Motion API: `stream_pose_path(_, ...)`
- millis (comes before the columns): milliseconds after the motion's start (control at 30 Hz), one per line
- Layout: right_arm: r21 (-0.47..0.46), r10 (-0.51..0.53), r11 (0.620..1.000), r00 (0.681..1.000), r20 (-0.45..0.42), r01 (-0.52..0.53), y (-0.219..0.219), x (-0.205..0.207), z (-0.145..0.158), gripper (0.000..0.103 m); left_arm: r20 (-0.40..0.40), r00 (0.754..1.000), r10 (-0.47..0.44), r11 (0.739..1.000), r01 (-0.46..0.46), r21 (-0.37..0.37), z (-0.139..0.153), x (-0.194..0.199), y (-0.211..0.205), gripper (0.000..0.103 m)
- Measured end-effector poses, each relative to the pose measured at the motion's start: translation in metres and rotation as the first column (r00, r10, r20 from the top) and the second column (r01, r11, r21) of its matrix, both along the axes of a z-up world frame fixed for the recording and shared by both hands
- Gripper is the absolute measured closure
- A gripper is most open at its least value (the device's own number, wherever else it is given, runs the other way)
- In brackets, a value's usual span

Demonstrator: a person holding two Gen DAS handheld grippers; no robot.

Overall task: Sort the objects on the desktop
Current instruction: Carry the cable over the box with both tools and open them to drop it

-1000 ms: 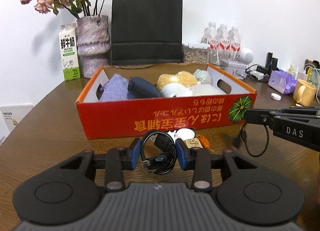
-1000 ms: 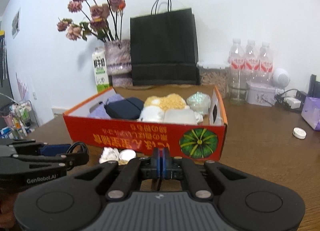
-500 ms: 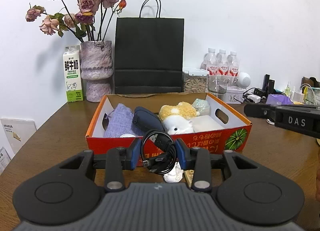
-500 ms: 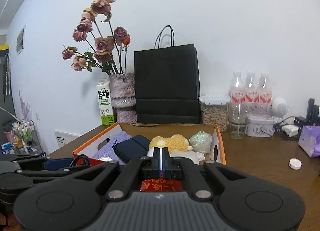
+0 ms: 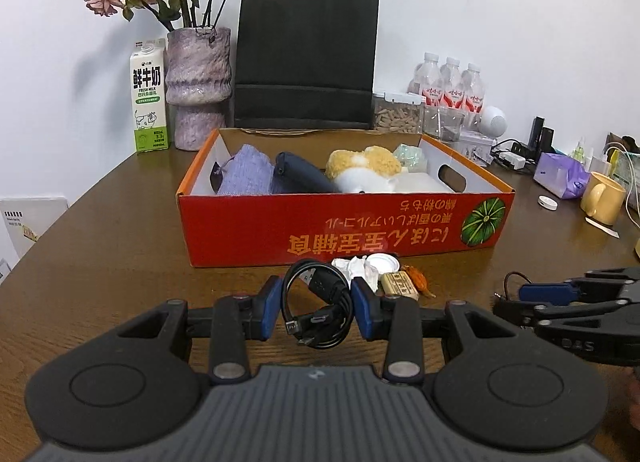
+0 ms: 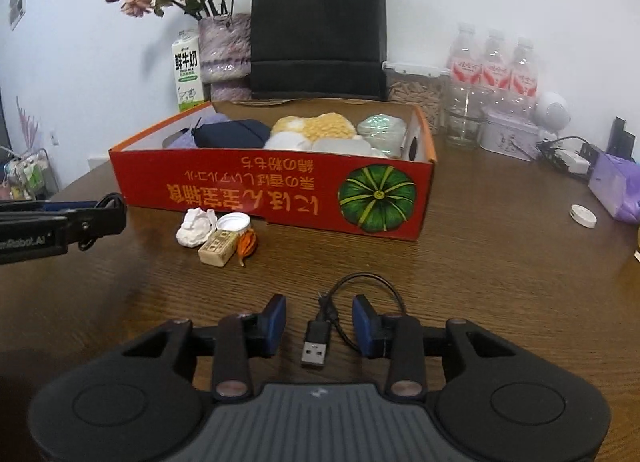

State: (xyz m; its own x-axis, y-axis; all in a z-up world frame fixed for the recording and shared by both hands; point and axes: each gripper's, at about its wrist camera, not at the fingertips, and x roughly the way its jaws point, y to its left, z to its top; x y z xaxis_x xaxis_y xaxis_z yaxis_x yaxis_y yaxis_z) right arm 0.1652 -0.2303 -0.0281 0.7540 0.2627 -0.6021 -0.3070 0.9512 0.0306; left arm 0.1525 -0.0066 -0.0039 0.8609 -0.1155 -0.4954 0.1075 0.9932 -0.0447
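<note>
While the left gripper [image 5: 316,312] stays clamped on a coiled black cable [image 5: 318,308] at lower centre, we see the right gripper [image 6: 319,326] opening, a short black USB cable [image 6: 320,338] lying untouched on the table [image 6: 500,282] between its pads, plug toward us, long axis running up-frame. Milk carton [image 5: 149,96] reads "FRESH MILK".

Right gripper [image 6: 319,326] opening around short cable [image 6: 320,338].
</note>
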Motion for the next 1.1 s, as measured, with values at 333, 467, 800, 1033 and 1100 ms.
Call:
stream_pose_path(333, 0.038, -0.002, 0.999, 1.000, 0.021, 0.001, 0.001, -0.001, 0.003, 0.093, 0.012, 1.000, -0.002, 1.000, 0.002, -0.008, 0.003, -0.011, 0.002, 0.065)
stream_pose_path(467, 0.078, -0.012, 0.997, 0.995, 0.094, 0.005, 0.000, -0.012, 0.021, 0.093, 0.042, 0.999, -0.007, 1.000, 0.008, -0.015, 0.011, -0.013, 0.002, 0.065)
stream_pose_path(800, 0.152, -0.035, 0.988, 0.961, 0.273, -0.007, 0.007, 0.002, 0.075, 0.093, 0.175, 0.984, 0.017, 0.999, -0.012, -0.030, 0.050, 0.010, -0.003, 0.065)
stream_pose_path(1033, 0.175, -0.048, 0.984, 0.950, 0.308, -0.008, 0.023, 0.048, 0.088, 0.093, 0.215, 0.975, 0.056, 0.998, -0.050, -0.033, 0.061, 0.049, -0.006, 0.065)
stream_pose_path(1100, 0.179, -0.049, 0.984, 0.951, 0.305, -0.007, 0.027, 0.063, 0.086, 0.093, 0.213, 0.974, 0.070, 0.997, -0.065, -0.034, 0.059, 0.063, -0.005, 0.065)
